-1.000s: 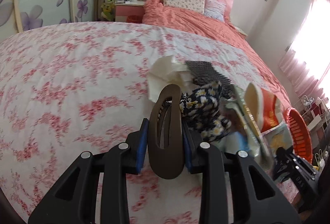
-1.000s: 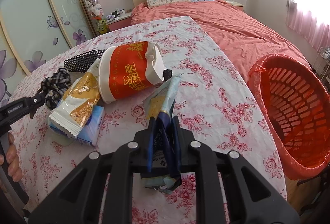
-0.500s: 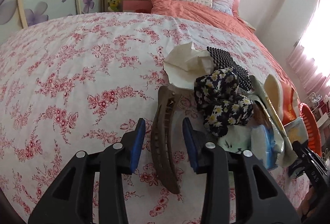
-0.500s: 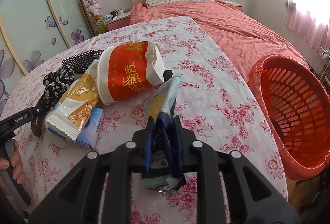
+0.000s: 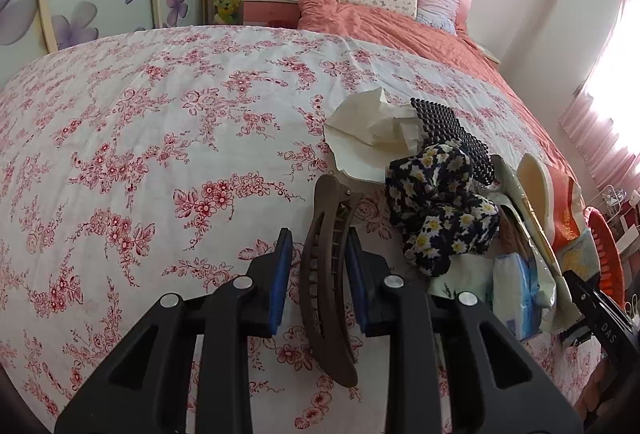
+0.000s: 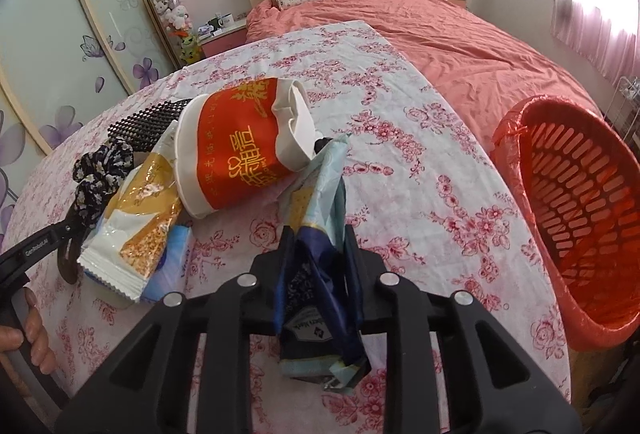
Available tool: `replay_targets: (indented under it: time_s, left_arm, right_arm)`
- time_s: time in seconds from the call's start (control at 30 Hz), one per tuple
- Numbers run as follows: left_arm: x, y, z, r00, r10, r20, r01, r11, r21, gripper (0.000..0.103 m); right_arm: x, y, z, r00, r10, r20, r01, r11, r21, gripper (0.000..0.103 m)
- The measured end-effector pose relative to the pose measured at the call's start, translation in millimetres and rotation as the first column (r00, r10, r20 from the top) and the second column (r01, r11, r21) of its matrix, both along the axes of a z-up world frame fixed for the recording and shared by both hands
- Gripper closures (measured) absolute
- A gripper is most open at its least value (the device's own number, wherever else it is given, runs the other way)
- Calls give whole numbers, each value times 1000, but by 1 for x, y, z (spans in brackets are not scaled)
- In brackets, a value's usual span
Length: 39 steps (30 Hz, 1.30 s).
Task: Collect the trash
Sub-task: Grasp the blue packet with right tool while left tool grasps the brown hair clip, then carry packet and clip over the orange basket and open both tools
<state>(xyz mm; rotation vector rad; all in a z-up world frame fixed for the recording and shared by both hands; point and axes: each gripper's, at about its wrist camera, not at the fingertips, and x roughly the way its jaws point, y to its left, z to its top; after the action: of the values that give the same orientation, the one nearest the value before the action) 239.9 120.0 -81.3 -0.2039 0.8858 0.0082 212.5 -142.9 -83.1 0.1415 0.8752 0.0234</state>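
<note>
My left gripper (image 5: 318, 248) is open, with a brown hair claw clip (image 5: 328, 274) lying on the floral cloth between its blue pads, not gripped. My right gripper (image 6: 320, 246) is shut on a blue and pale wrapper (image 6: 320, 274), held just above the table. A crushed red paper cup (image 6: 236, 150), a yellow-white snack packet (image 6: 140, 226), a blue tissue pack (image 6: 172, 258) and crumpled white paper (image 5: 372, 130) lie in a heap. The red mesh trash basket (image 6: 580, 218) stands off the table's right edge.
A black floral scrunchie (image 5: 440, 202) and a black studded mat (image 5: 452, 130) lie among the trash. The table (image 5: 140, 154) is covered with pink floral cloth. A bed with a coral cover (image 6: 460, 34) is behind. The left gripper's handle (image 6: 36, 246) shows in the right wrist view.
My left gripper has opened and let the brown hair clip go onto the table, left of the heap. My right gripper keeps its hold on the wrapper and has barely moved.
</note>
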Motion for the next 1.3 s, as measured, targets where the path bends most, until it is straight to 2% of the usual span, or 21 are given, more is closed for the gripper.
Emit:
replay_targets:
  time_s: [0.27, 0.33, 0.4, 0.6, 0.9, 1.13, 1.3]
  left_arm:
    - [-3, -6, -1, 1000, 9, 6, -9, 1000, 28, 78]
    - [-5, -9, -1, 1000, 5, 11, -6, 999, 46, 78]
    - [-7, -9, -2, 1000, 4, 14, -5, 999, 52, 88]
    - [-9, 1, 2, 1000, 16, 16, -16, 1000, 3, 89]
    - [-26, 7, 35, 996, 20, 82, -18, 1000, -24, 89]
    - [-43, -18, 68, 988, -36, 148, 41, 999, -31, 89]
    - [-47, -42, 84, 981, -91, 171, 100, 994, -44, 89]
  right_arm:
    - [2, 3, 0, 1000, -5, 3, 5, 1000, -29, 81]
    - [2, 4, 1, 1000, -3, 8, 4, 999, -37, 84]
    - [-1, 6, 4, 1000, 0, 27, 2, 999, -49, 87]
    - [-15, 1, 19, 996, -19, 87, 22, 999, -34, 88]
    - [-36, -12, 54, 983, -52, 175, 54, 998, -9, 88]
    - [-66, -25, 88, 953, -69, 295, 66, 998, 21, 88]
    - [-83, -42, 105, 938, -99, 333, 95, 995, 30, 88]
